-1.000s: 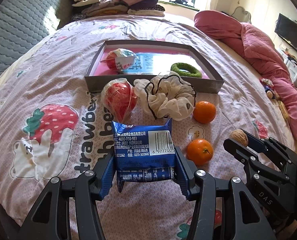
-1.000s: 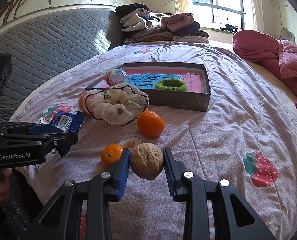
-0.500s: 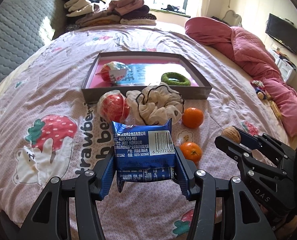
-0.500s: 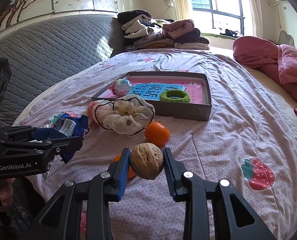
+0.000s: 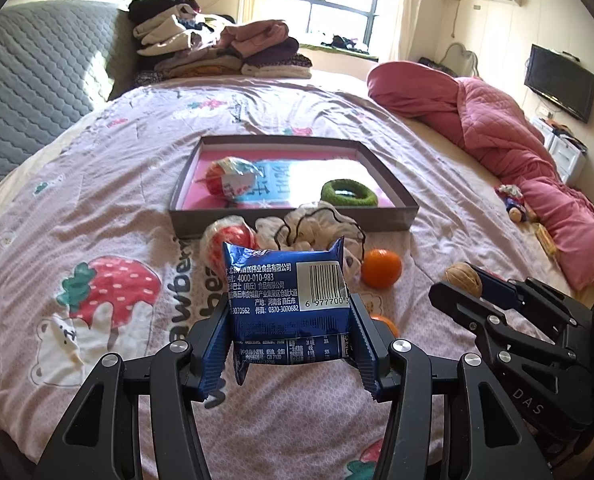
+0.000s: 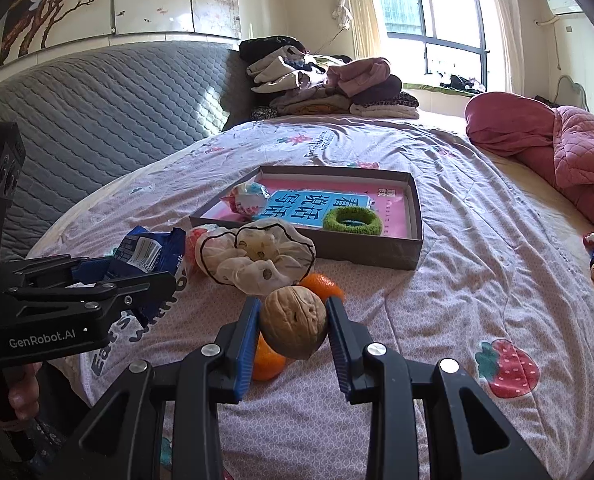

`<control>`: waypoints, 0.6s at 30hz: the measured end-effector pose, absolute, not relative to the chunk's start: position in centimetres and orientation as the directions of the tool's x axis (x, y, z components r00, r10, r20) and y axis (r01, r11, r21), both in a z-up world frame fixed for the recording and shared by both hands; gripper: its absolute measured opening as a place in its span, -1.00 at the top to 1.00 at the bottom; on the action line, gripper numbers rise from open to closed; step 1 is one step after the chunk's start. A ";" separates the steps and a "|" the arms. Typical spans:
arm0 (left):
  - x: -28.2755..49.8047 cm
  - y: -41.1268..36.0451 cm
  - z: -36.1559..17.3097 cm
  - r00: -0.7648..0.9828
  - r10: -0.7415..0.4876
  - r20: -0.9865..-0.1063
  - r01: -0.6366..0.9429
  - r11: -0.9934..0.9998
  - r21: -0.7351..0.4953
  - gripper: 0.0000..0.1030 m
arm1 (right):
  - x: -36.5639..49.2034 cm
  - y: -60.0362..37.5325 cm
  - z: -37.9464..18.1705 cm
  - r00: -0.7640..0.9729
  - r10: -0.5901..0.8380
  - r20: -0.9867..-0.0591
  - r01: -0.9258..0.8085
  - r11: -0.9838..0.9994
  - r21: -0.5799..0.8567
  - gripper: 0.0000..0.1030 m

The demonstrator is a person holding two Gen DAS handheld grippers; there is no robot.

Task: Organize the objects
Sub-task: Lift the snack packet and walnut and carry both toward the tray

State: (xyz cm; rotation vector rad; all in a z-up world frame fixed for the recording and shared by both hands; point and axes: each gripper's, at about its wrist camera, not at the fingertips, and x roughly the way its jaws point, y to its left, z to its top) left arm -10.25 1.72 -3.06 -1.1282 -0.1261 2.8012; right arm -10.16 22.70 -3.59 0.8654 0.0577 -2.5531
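Over the last 1 s both loads had risen clear of the bed (image 5: 97,208) toward the tray (image 5: 385,184): left gripper (image 5: 289,334) jaws clenched on the blue snack packet (image 5: 285,292), right gripper (image 6: 293,332) jaws on the walnut (image 6: 295,320).

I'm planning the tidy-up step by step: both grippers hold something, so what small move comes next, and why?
Probably carry the right gripper forward over the white scrunchie toward the grey box. It already grips the walnut, raised above the bedspread, and the box's pink floor beside the green ring shows bare space. The left gripper, shut on the blue snack packet, could follow.
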 end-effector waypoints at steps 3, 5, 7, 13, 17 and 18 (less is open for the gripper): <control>-10.3 1.6 -2.6 -0.731 0.125 -0.671 -0.069 -0.992 -0.109 -0.08 | -10.2 22.4 -3.4 -0.708 -0.398 -0.583 0.424 -0.900 0.100 0.35; -10.5 1.5 -2.3 -0.736 0.115 -0.667 -0.064 -0.993 -0.100 -0.08 | -10.2 22.3 -3.2 -0.709 -0.401 -0.580 0.425 -0.899 0.103 0.35; -10.7 1.4 -2.1 -0.736 0.124 -0.665 -0.068 -0.992 -0.110 -0.08 | -10.2 22.2 -2.8 -0.711 -0.405 -0.574 0.426 -0.898 0.106 0.35; -11.0 1.5 -1.8 -0.739 0.128 -0.661 -0.072 -0.991 -0.112 -0.08 | -10.4 21.9 -1.8 -0.731 -0.398 -0.554 0.419 -0.903 0.096 0.35; -11.3 1.5 -1.6 -0.743 0.128 -0.657 -0.070 -0.991 -0.114 -0.08 | -10.6 21.7 -1.2 -0.739 -0.401 -0.542 0.419 -0.903 0.097 0.35; -11.5 1.5 -1.5 -0.744 0.127 -0.655 -0.069 -0.991 -0.114 -0.08 | -10.7 21.6 -1.0 -0.740 -0.401 -0.539 0.420 -0.903 0.096 0.35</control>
